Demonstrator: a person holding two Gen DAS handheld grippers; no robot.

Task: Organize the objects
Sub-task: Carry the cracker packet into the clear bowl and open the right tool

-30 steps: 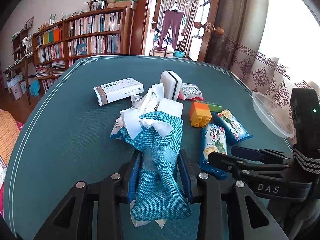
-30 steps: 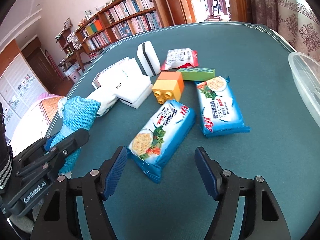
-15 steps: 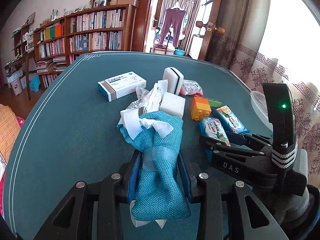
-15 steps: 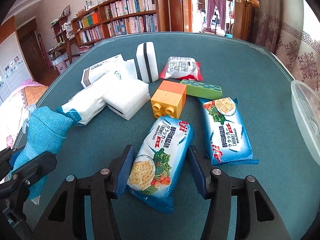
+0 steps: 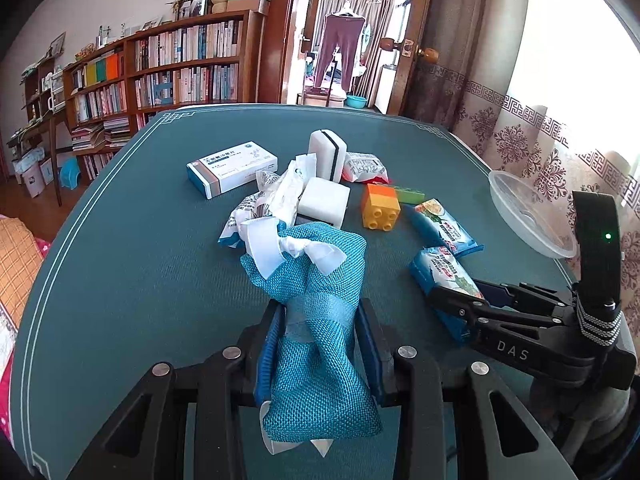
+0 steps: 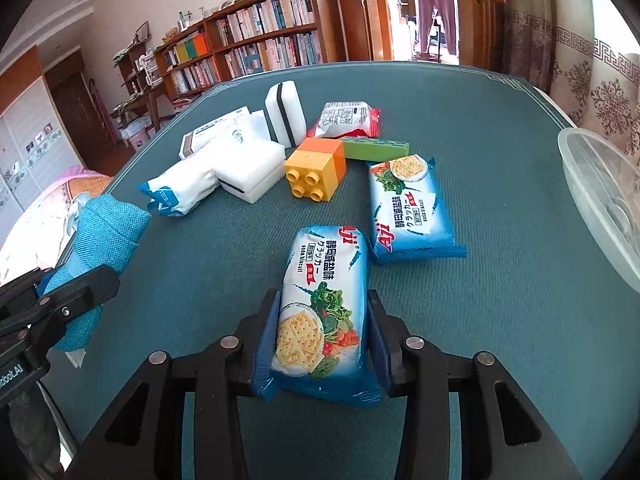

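A: Where's the cracker pack (image 6: 320, 312)?
B: Flat on the green table (image 6: 500, 200), lengthwise between the right gripper's (image 6: 322, 336) blue pads. The jaws are closing and both pads already touch its sides. A second ago they stood wide with the pack ahead of them.
A: How does it look?
B: Blue and white wrapper, crackers and greens printed on it. A twin pack (image 6: 412, 208) lies just beyond.
A: And the left gripper (image 5: 318, 344)?
B: Clamped on the teal mesh pouch (image 5: 320, 320), as it was before; white ribbon shows at the pouch's top.
A: Any containers?
B: A clear plastic bowl (image 6: 600, 196) at the table's right edge; I cannot tell what is inside.
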